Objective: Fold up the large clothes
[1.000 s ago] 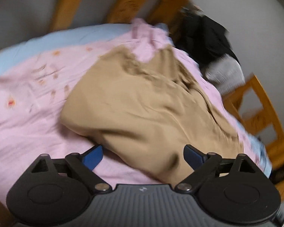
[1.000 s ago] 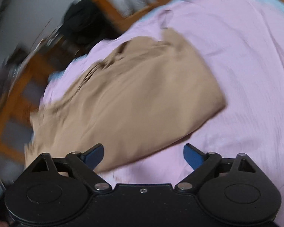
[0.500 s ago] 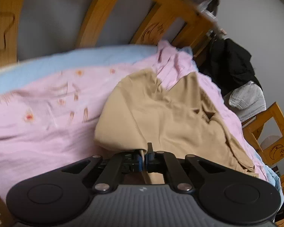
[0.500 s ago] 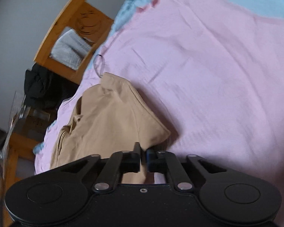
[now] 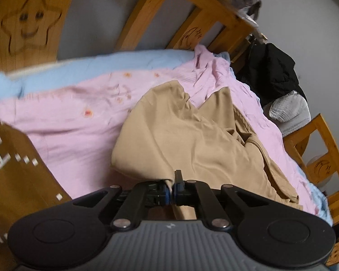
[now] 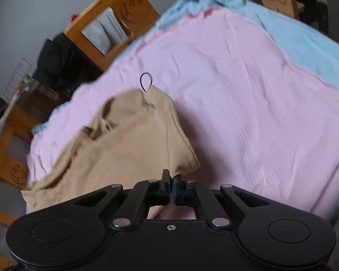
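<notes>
Wooden-framed bed (image 5: 217, 18) with a pink sheet (image 5: 74, 131); a tan cotton garment (image 5: 192, 140) lies rumpled toward its right edge.
The left claw (image 5: 171, 186) pinches a fold of the near hem; the right claw (image 6: 171, 184) grips another corner, its jaws easing apart with cloth between them.

A pink sheet (image 5: 67, 122) covers the bed, blue bedding (image 6: 305, 45) beneath; dark clothing (image 5: 271, 67), perhaps a jacket, hangs on the wooden bed frame (image 5: 323, 140).
</notes>
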The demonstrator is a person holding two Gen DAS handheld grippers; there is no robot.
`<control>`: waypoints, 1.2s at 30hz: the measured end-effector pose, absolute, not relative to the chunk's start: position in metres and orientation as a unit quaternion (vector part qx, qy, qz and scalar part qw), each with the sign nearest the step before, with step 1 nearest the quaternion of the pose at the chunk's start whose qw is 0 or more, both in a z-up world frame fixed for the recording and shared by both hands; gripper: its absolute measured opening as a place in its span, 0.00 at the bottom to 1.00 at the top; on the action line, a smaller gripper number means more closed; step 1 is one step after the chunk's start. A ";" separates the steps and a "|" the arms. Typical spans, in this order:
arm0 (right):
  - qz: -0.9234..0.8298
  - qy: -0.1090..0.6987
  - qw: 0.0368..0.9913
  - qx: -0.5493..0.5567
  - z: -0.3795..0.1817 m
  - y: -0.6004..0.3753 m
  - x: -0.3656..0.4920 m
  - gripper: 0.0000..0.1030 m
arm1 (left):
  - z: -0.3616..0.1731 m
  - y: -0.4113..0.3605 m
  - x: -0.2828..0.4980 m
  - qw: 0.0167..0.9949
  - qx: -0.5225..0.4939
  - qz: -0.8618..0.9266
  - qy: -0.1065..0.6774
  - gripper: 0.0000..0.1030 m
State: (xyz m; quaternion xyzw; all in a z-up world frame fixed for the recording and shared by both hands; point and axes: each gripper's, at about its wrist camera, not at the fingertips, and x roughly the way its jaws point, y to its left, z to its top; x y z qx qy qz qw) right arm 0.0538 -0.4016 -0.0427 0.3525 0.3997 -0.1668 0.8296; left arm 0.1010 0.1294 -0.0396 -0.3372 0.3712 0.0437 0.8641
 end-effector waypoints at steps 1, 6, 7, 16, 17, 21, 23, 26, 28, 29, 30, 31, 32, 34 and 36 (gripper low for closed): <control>-0.173 0.400 0.834 0.339 -0.041 -0.398 0.054 0.14 | -0.043 0.133 0.101 0.860 -0.353 0.041 0.367 0.05; -0.194 0.369 0.891 0.178 -0.014 -0.362 0.059 0.35 | -0.059 0.138 0.097 0.852 -0.371 0.054 0.366 0.35; -0.193 0.358 0.903 0.142 -0.011 -0.355 0.063 0.42 | -0.063 0.139 0.097 0.849 -0.376 0.059 0.367 0.42; 0.067 0.293 0.951 -0.067 -0.039 -0.257 0.120 0.54 | -0.065 0.127 0.105 0.862 -0.360 0.082 0.348 0.18; 0.086 0.288 0.951 -0.078 -0.045 -0.249 0.123 0.53 | -0.062 0.123 0.105 0.868 -0.352 0.084 0.341 0.10; 0.129 0.284 0.943 -0.121 -0.069 -0.223 0.139 0.50 | -0.043 0.109 0.096 0.903 -0.302 0.072 0.297 0.02; 0.132 0.287 0.940 -0.128 -0.081 -0.218 0.143 0.48 | -0.028 0.100 0.091 0.921 -0.277 0.049 0.270 0.01; 0.133 0.293 0.940 -0.110 -0.094 -0.224 0.151 0.48 | 0.001 0.081 0.091 0.942 -0.240 -0.012 0.236 0.01; 0.136 0.295 0.941 -0.096 -0.098 -0.231 0.153 0.48 | 0.022 0.066 0.096 0.948 -0.222 -0.059 0.219 0.01; 0.137 0.295 0.941 -0.091 -0.099 -0.231 0.154 0.48 | 0.033 0.055 0.099 0.952 -0.206 -0.085 0.211 0.01; 0.139 0.295 0.941 -0.085 -0.102 -0.233 0.152 0.48 | 0.042 0.044 0.102 0.954 -0.188 -0.106 0.209 0.01; 0.140 0.296 0.942 -0.076 -0.102 -0.231 0.155 0.48 | 0.052 0.031 0.106 0.955 -0.164 -0.131 0.207 0.01; 0.142 0.297 0.942 -0.063 -0.103 -0.235 0.157 0.48 | 0.060 0.018 0.109 0.956 -0.144 -0.152 0.205 0.01; 0.148 0.299 0.942 -0.026 -0.101 -0.245 0.158 0.48 | 0.073 -0.008 0.114 0.954 -0.101 -0.196 0.205 0.01; 0.142 0.309 0.940 0.027 -0.091 -0.259 0.160 0.44 | 0.082 -0.031 0.118 0.948 -0.062 -0.233 0.208 0.01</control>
